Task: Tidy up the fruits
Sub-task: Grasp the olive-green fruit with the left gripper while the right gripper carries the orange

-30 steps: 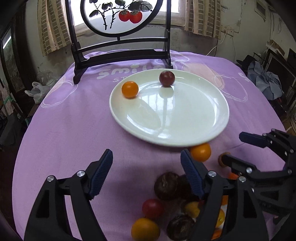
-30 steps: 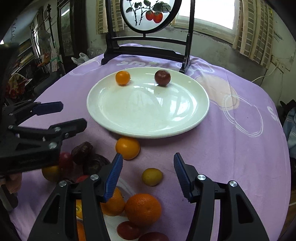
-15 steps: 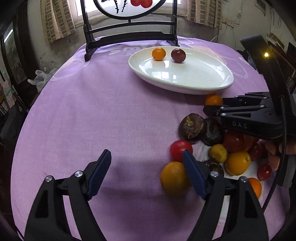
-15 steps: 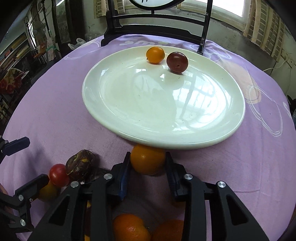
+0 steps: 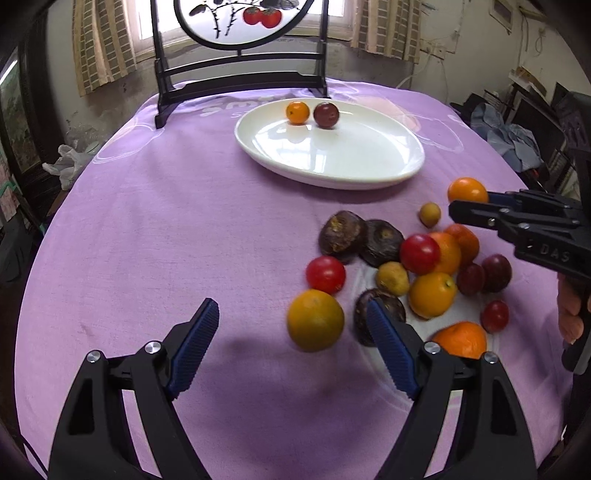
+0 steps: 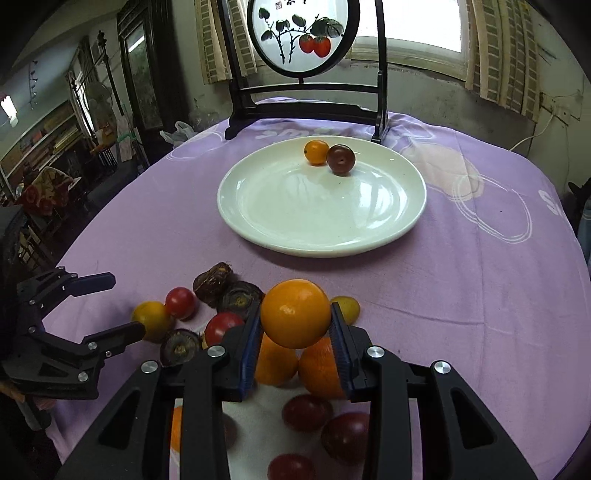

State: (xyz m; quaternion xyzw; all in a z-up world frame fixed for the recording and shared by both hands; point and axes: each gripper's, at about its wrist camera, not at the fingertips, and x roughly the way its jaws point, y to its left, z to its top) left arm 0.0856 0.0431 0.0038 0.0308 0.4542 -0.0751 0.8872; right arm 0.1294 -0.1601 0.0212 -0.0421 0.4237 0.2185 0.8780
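Left claw (image 5: 291,347) is hanging wide apart over the purple bench (image 5: 166,229), gripping nothing, a yellow-orange fruit (image 5: 315,319) sitting between its fingers. Right-wrist view: right claw (image 6: 295,339) is clamping an orange (image 6: 295,313) above the pile, short of the white plate (image 6: 321,236).

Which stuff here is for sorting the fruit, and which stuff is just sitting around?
For the job:
- white plate with a small orange fruit and a dark red fruit on it
- orange gripped by the right gripper
- fruit pile on the cloth
- left gripper, open

Just lying about:
- round painted screen on its black stand
- purple tablecloth
- curtains
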